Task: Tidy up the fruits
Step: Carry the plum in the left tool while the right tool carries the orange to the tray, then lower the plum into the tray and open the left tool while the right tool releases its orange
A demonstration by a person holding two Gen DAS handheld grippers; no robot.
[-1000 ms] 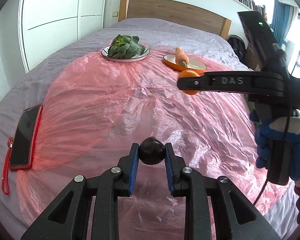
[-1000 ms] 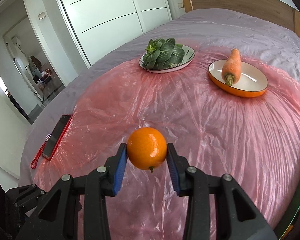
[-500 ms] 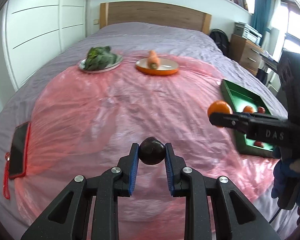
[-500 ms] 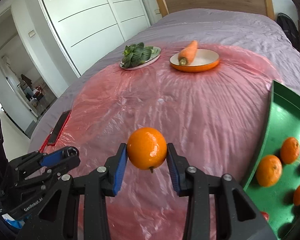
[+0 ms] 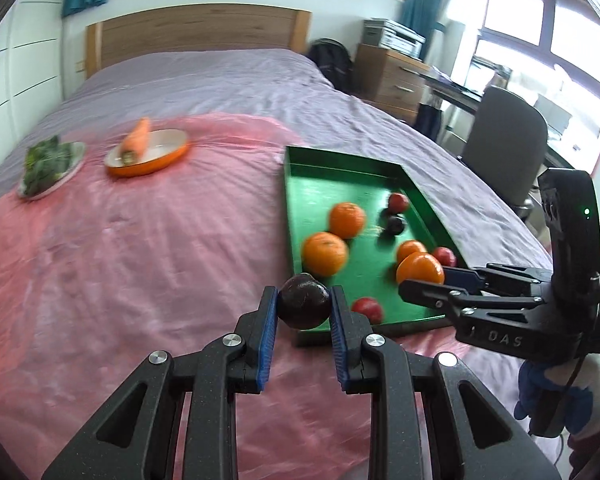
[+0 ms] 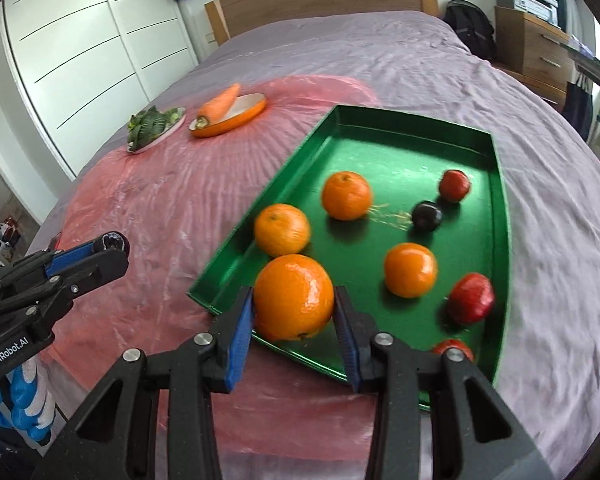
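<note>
While blur smears the tray (image 6: 501,216), both grippers grip fruit (orange (image 6: 294,297), dark plum (image 5: 303,307)).

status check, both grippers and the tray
Left gripper shut on dark plum. Right gripper shut on orange, over near corner of green tray. Tray's far half bare, nothing in the way.

Both grippers, earlier over pink sheet, now at green tray (image 6: 501,216)
</note>
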